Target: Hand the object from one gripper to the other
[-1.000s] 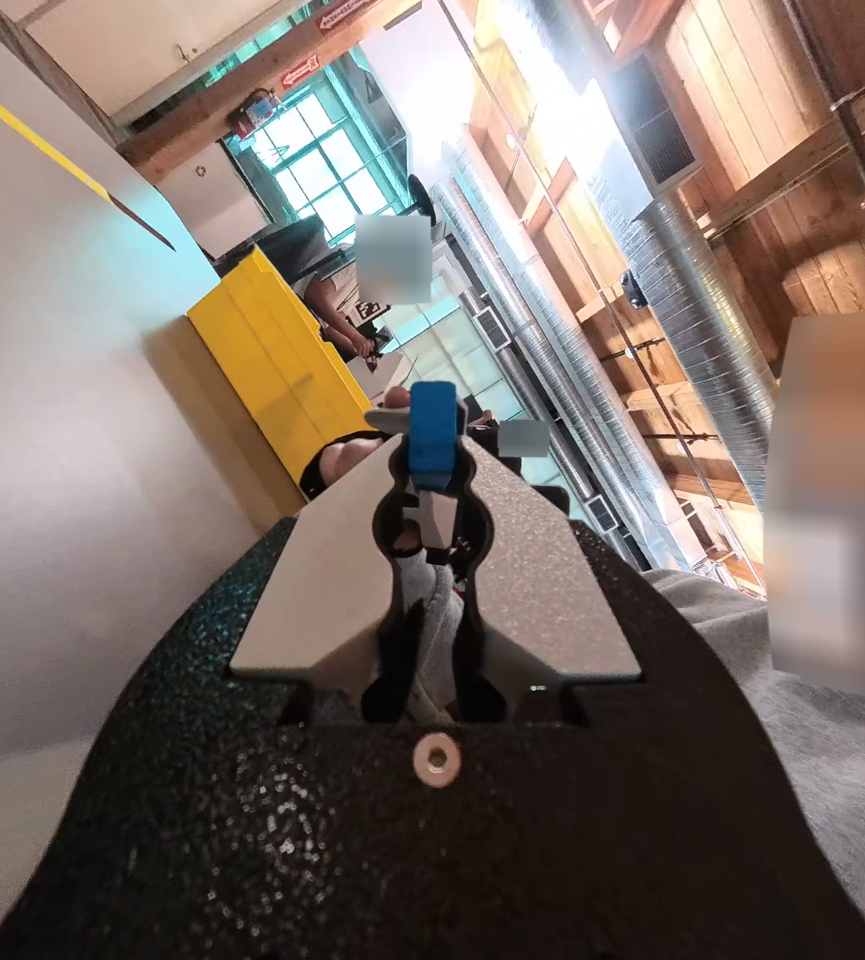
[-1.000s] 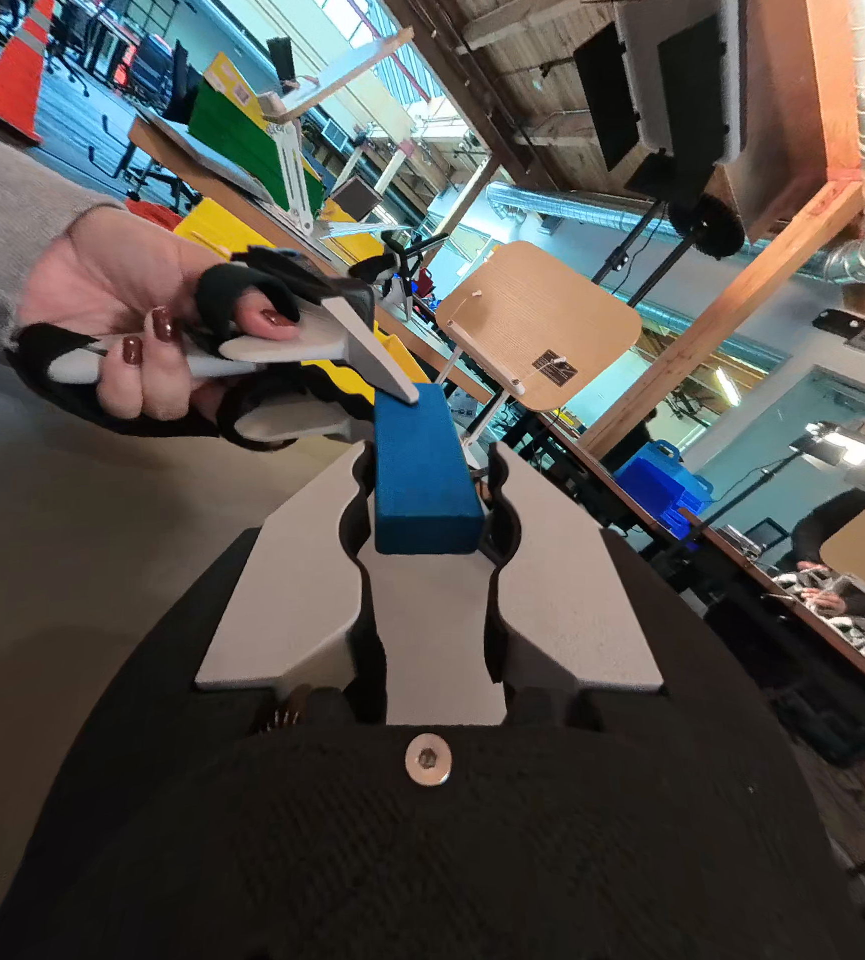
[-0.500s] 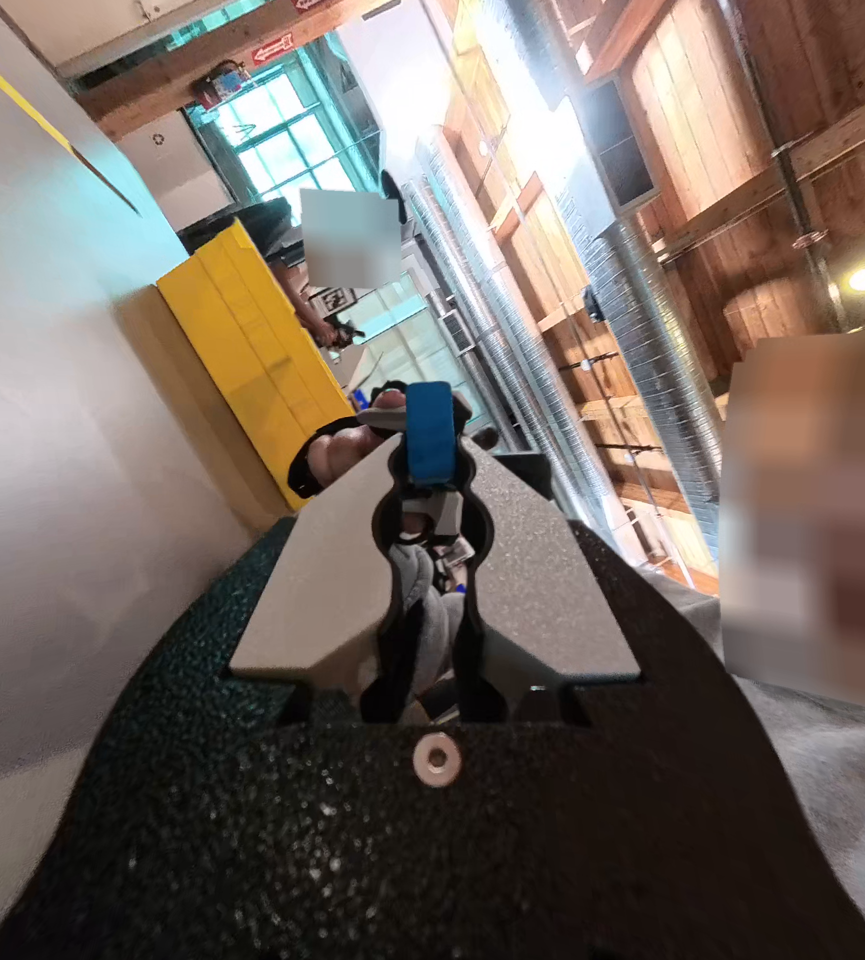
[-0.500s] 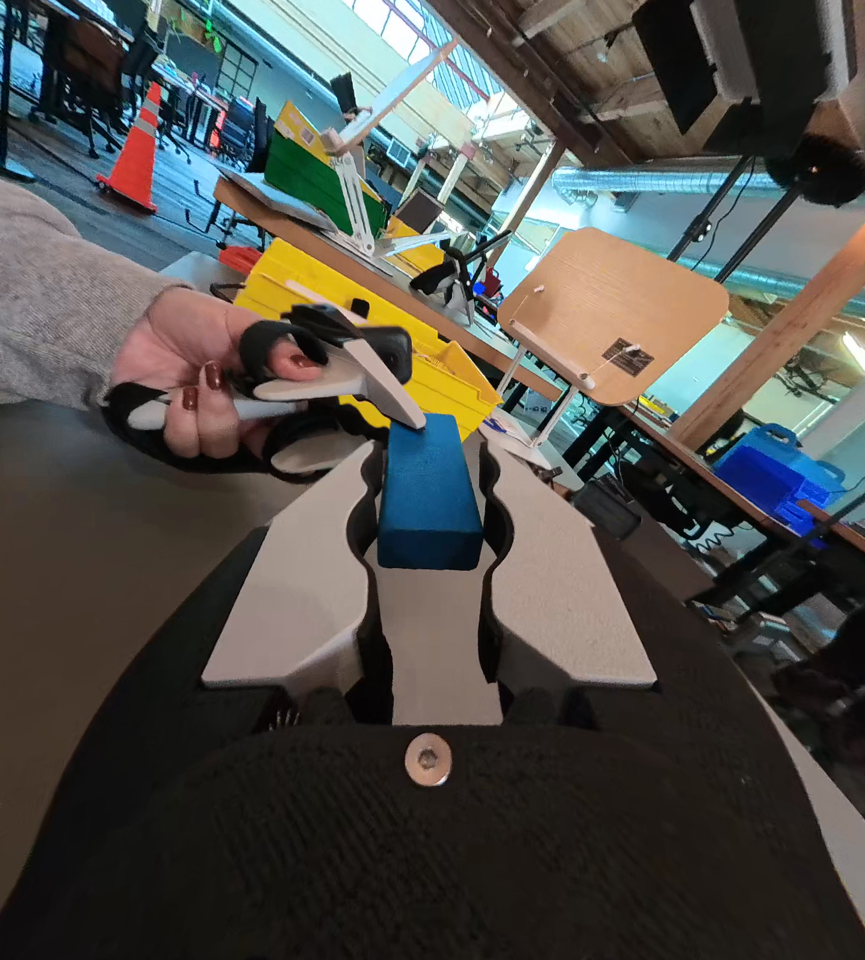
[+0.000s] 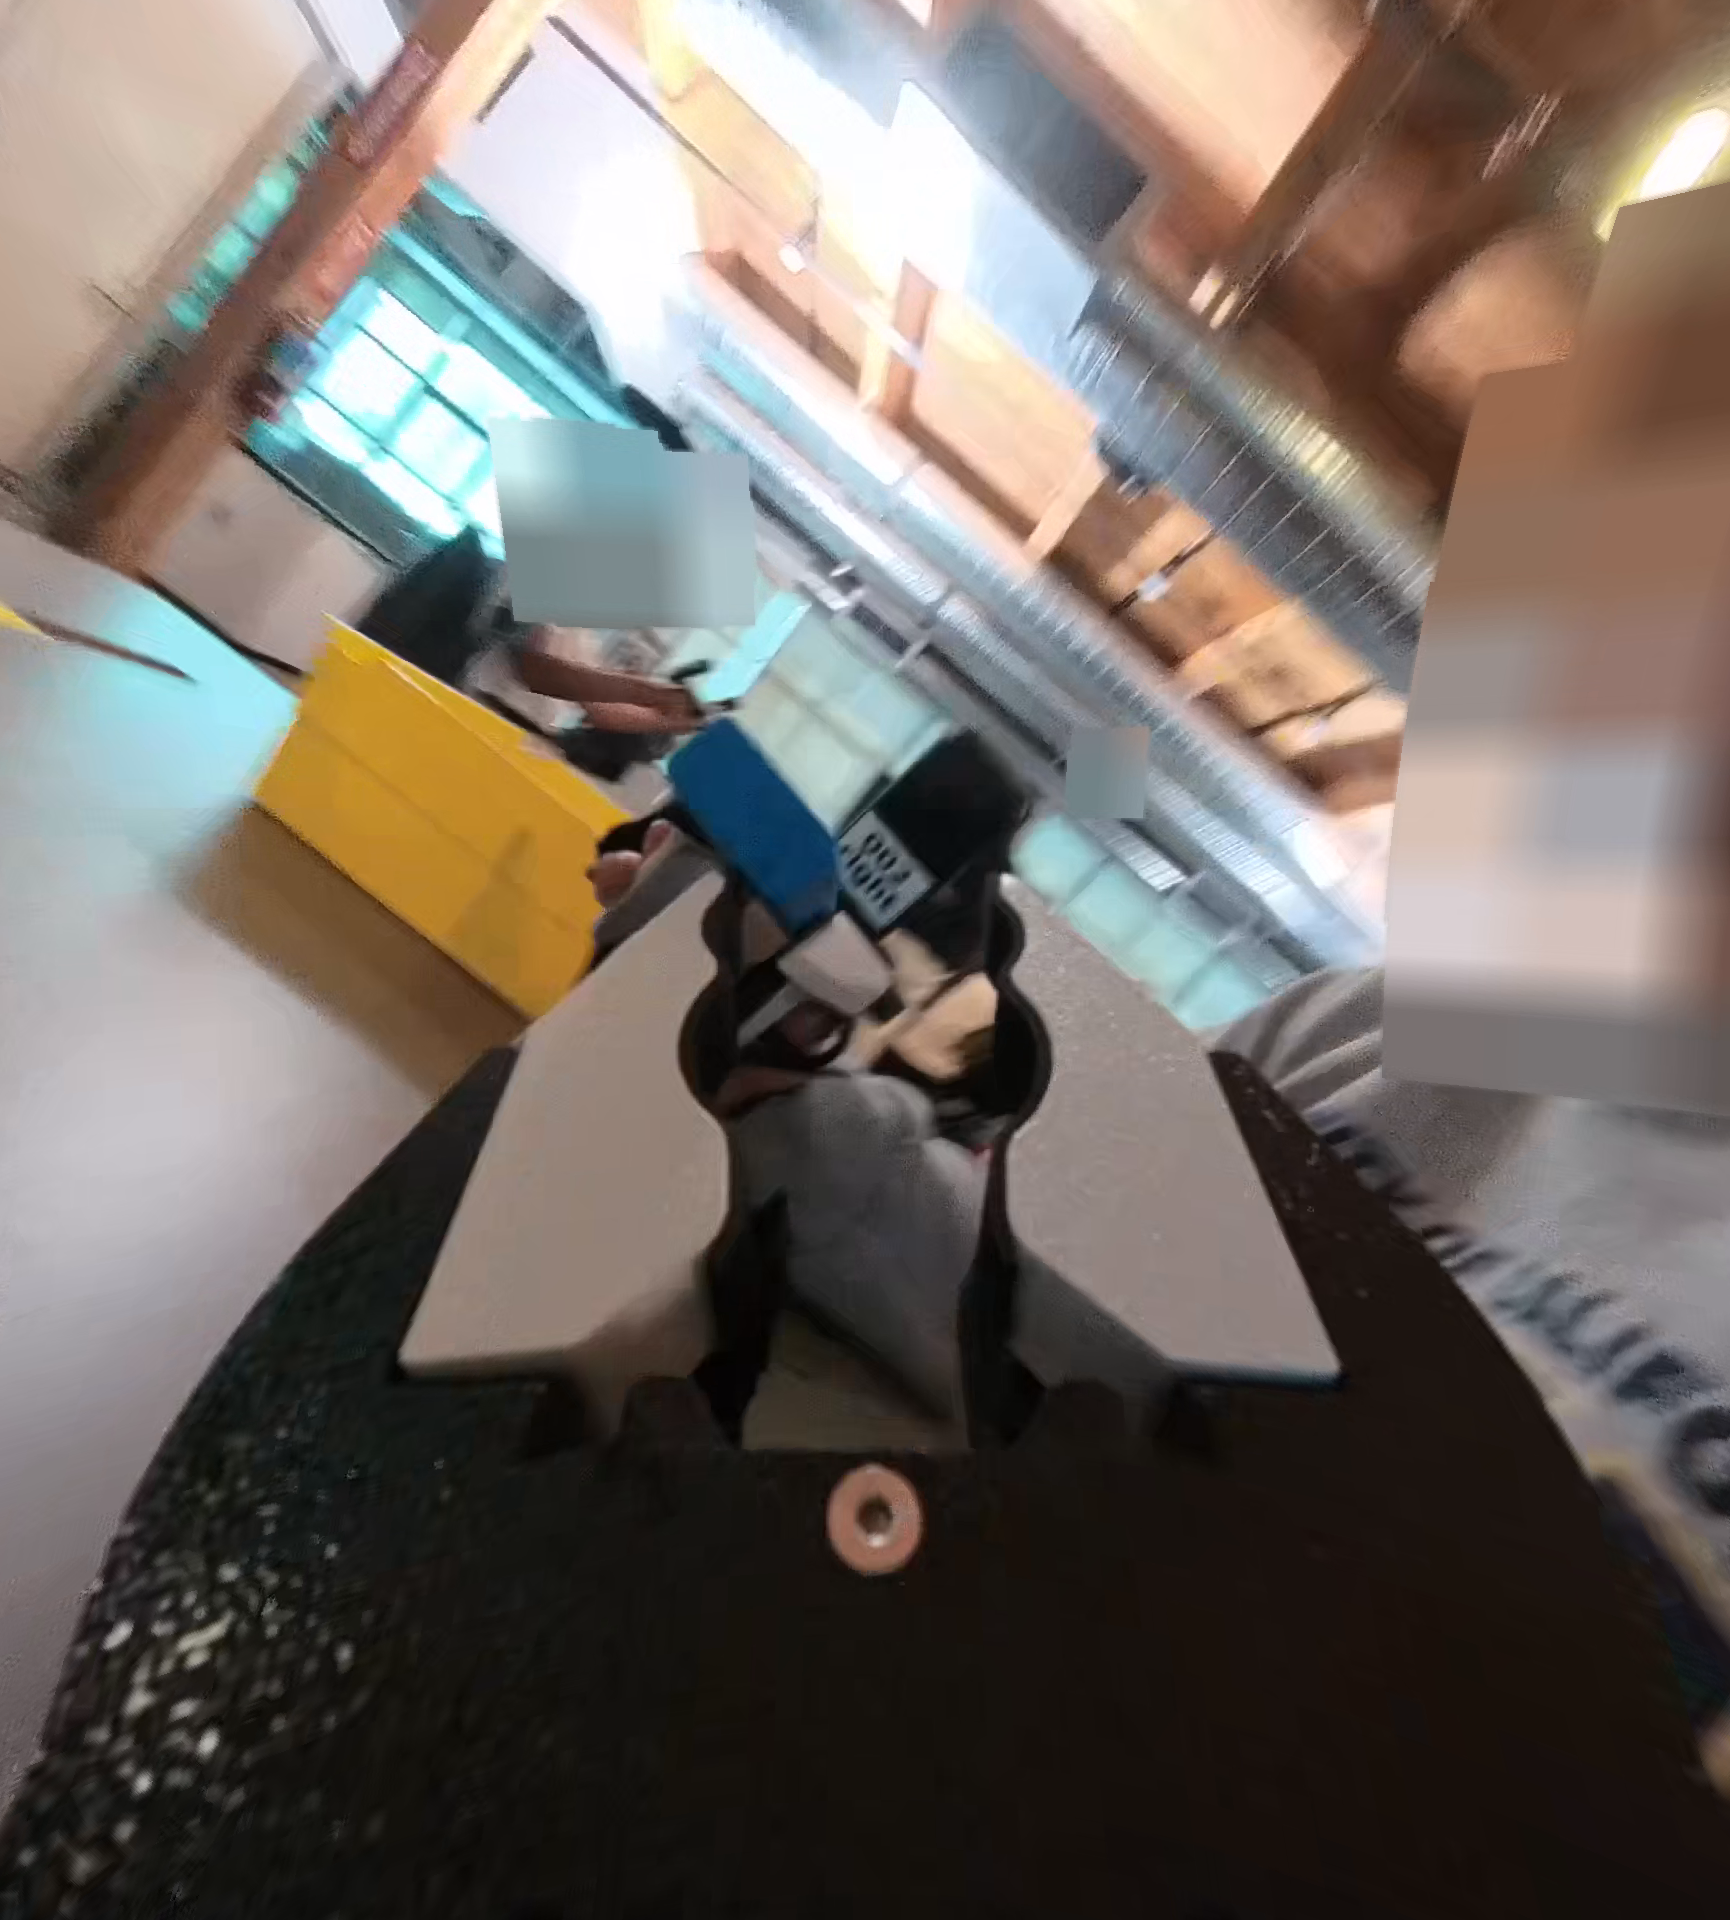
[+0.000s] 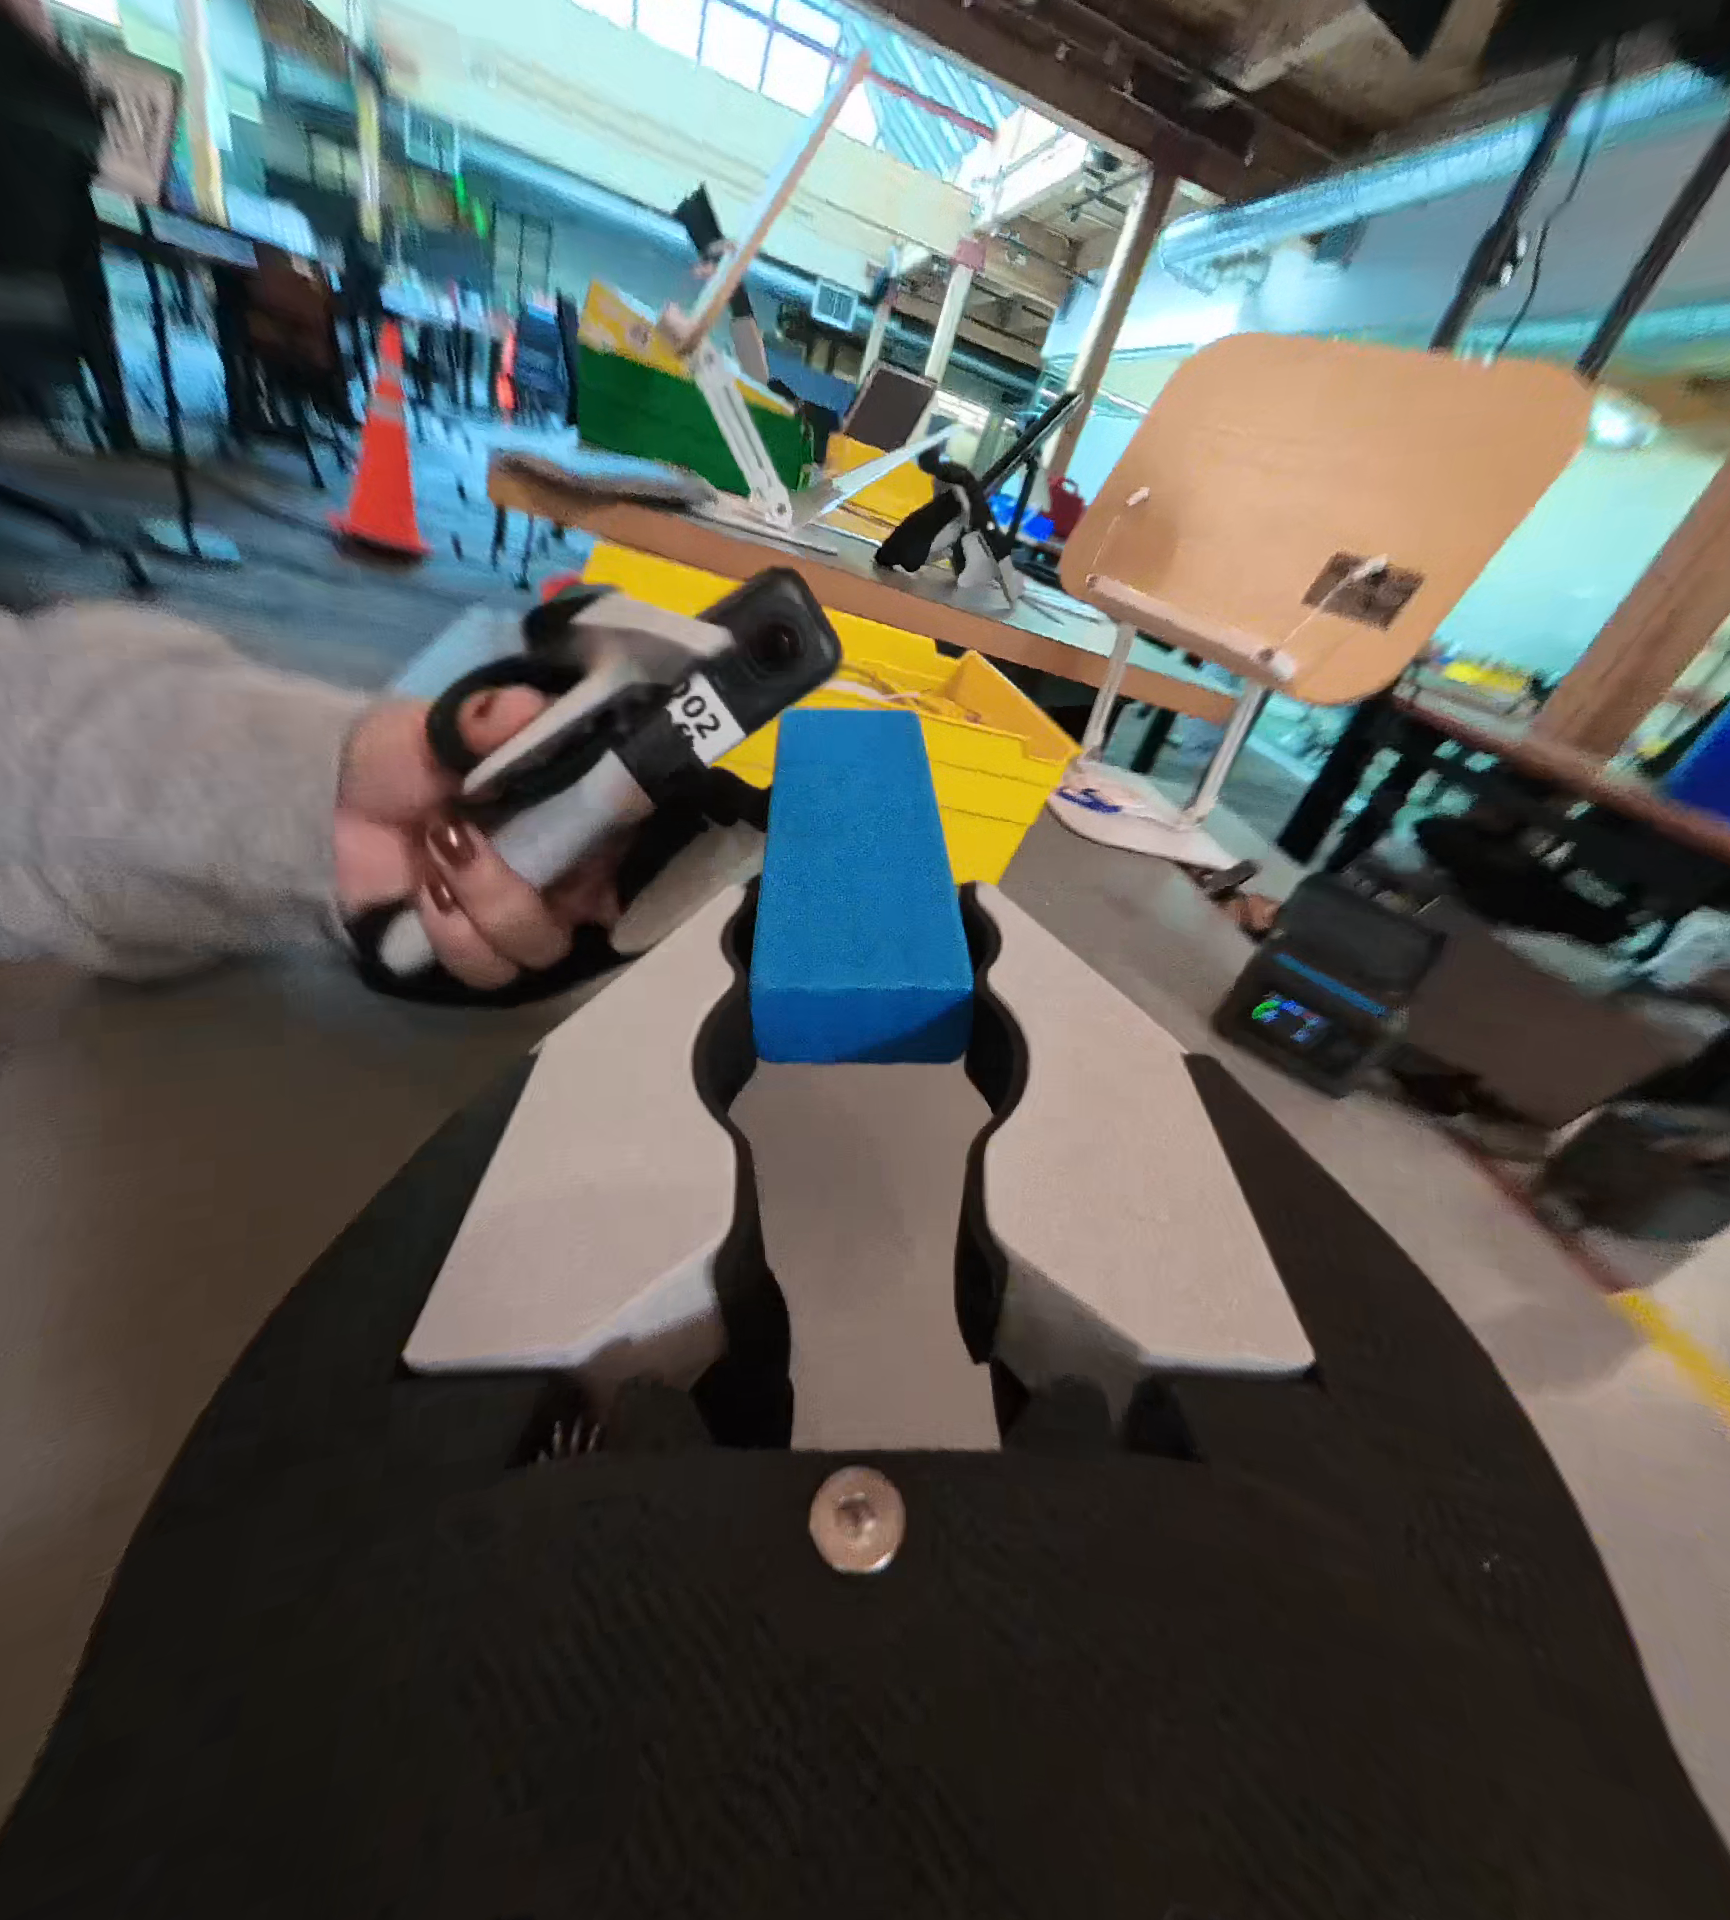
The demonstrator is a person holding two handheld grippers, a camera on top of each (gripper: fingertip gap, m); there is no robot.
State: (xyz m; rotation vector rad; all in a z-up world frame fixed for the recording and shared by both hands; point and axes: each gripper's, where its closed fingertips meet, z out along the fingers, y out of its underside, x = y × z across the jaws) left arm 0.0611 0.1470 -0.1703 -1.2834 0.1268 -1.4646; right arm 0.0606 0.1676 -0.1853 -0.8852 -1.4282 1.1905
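Right wrist view: grey worktop [image 6: 113,1195] runs wide & bare to the left, w/ a yellow line [image 6: 1713,1382] near its right edge. Yellow bin [image 6: 986,769] sits just past the fingertips; orange cone [image 6: 385,457] and wooden board [image 6: 1328,499] farther back. Person's hand [image 6: 445,831], grey sleeve [image 6: 92,779], comes in from the left holding the left hand-held gripper [image 6: 674,894], tilted, tips just beside the block, jaws parted & empty in left wrist view. Right hand-held gripper [image 6: 856,935] is clamped on the blue block [image 6: 856,894], which pokes forward past the tips, off the worktop. Left wrist view is blurred; block [image 5: 757,831] shows ahead of the parted tips [image 5: 856,925].
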